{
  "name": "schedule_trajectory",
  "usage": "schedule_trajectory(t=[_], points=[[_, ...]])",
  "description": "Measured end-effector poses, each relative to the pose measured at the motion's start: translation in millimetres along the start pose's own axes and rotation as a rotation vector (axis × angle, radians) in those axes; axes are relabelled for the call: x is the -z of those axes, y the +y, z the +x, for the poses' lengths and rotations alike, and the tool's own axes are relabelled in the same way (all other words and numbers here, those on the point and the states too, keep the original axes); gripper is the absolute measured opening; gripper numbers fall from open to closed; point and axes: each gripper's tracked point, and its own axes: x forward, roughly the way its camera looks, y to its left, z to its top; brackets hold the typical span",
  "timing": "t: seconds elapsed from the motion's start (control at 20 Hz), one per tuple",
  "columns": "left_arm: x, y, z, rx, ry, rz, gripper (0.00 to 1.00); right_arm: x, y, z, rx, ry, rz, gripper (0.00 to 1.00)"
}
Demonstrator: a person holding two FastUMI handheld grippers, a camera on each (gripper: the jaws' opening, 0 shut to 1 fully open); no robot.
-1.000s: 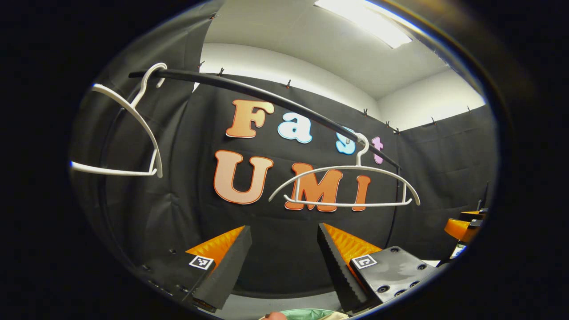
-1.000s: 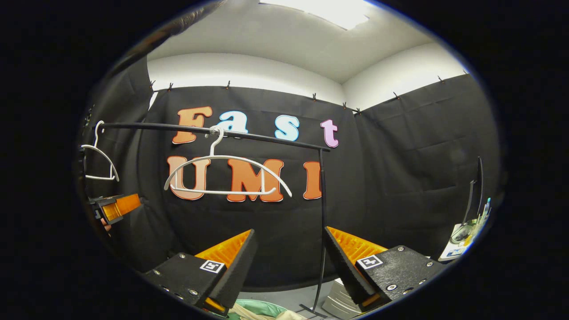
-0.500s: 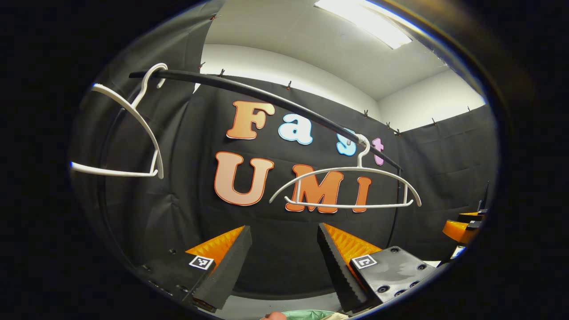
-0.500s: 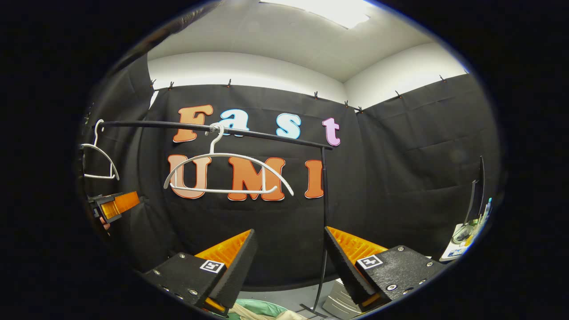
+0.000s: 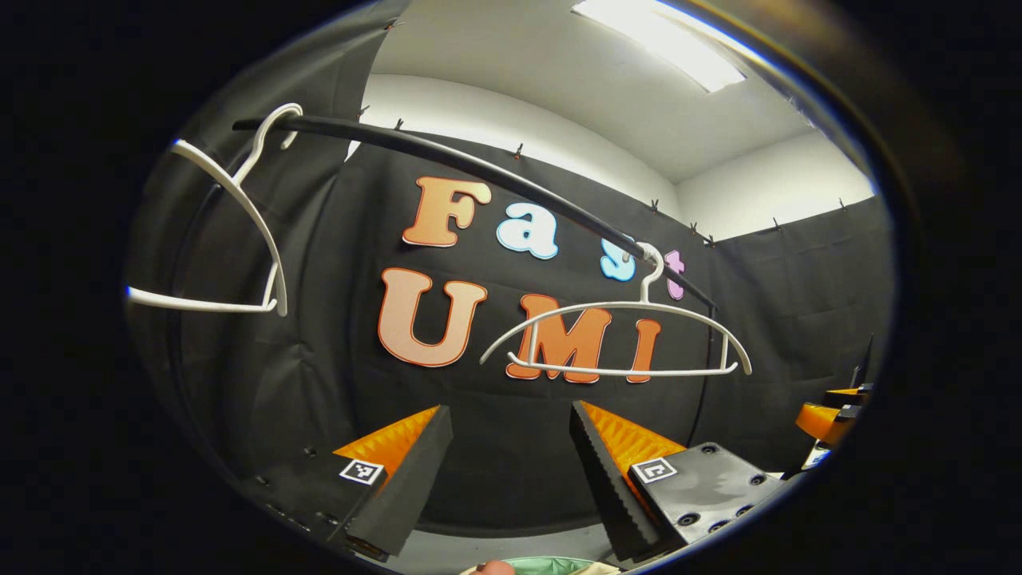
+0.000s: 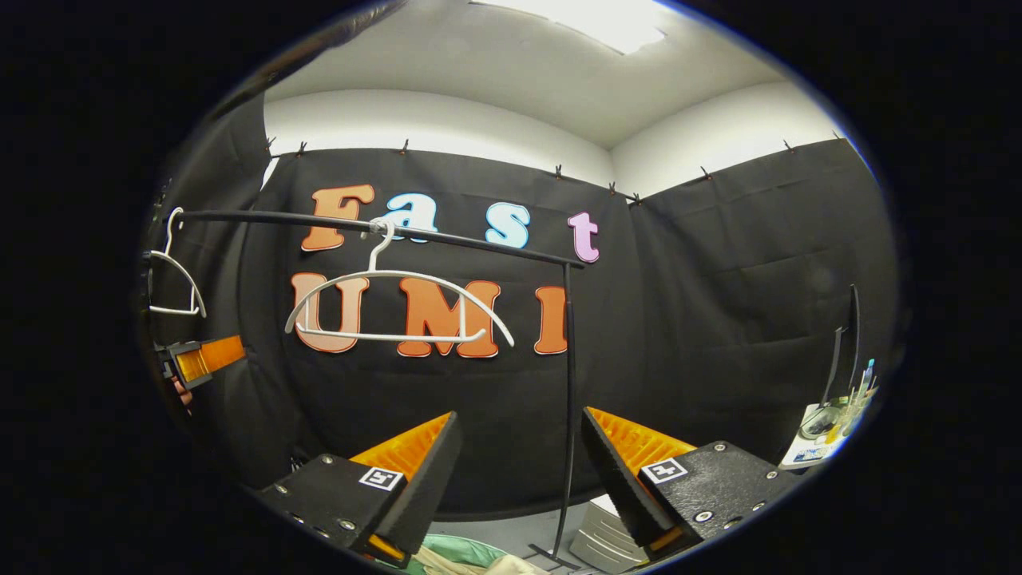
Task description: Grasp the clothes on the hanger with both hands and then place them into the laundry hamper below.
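Two bare white hangers hang on the black rail [image 5: 479, 168]: one hanger [image 5: 623, 373] ahead to the right, another hanger [image 5: 200, 304] at the upper left. My left gripper [image 5: 511, 471] stands open below them, holding nothing. In the right gripper view the same rail [image 6: 479, 245] carries the near hanger [image 6: 383, 337] and the far hanger [image 6: 172, 310]. My right gripper [image 6: 519, 471] is open and empty too. At the bottom edge lies the green hamper [image 6: 459, 549] with cream clothes [image 6: 503, 565] in it. The hamper rim [image 5: 551, 564] also peeks under the left fingers.
The rail's upright post [image 6: 568, 399] stands just ahead of the right gripper, with a grey box [image 6: 595, 543] at its foot. A small table with bottles [image 6: 830, 423] sits at the far right. The other gripper [image 6: 200, 359] shows at the left, and the right one [image 5: 826, 417] at the left view's edge.
Both grippers stay open and drift only slightly. In the right gripper view the hangers and rail have slid a little to the left.
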Motion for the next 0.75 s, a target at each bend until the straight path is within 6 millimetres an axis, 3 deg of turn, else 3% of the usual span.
schedule_trajectory(t=[0.1,0.75], points=[[0.3,0.5,0.3,0.002,0.002,0.001,1.00,-1.1,0.6,0.1,0.002,-0.005,0.000,0.93],[1.6,11.5,-4.2,-0.026,0.002,0.018,0.97,5.5,13.8,13.9,-0.025,0.001,0.004,0.93]])
